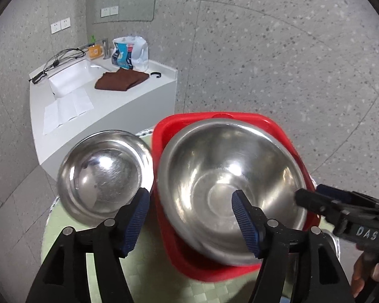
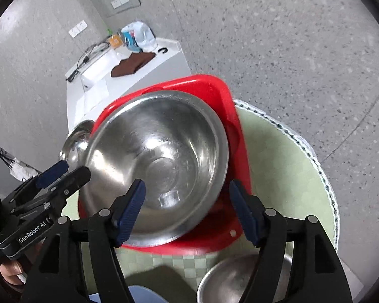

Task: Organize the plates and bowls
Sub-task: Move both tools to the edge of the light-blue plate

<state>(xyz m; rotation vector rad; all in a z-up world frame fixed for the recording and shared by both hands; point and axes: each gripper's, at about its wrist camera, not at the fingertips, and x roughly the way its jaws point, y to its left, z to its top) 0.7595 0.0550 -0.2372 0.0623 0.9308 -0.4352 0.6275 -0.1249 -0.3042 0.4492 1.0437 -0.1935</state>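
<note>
My left gripper point(image 1: 190, 202) hangs with jaws apart, gripping nothing; my right gripper point(image 2: 187, 195) too. The big steel bowl point(image 1: 227, 176) sits tilted in the red basin point(image 1: 169, 131) mid-tabletop point(image 2: 290, 156); a smaller bowl point(image 1: 103, 174) rests beside the basin.

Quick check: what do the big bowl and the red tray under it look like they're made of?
Large bowl: looks like stainless steel, brushed yet shiny, with bright glints and fine scratches. Red tray: probably moulded plastic, glossy, uniformly coloured, with rounded corners.
</note>
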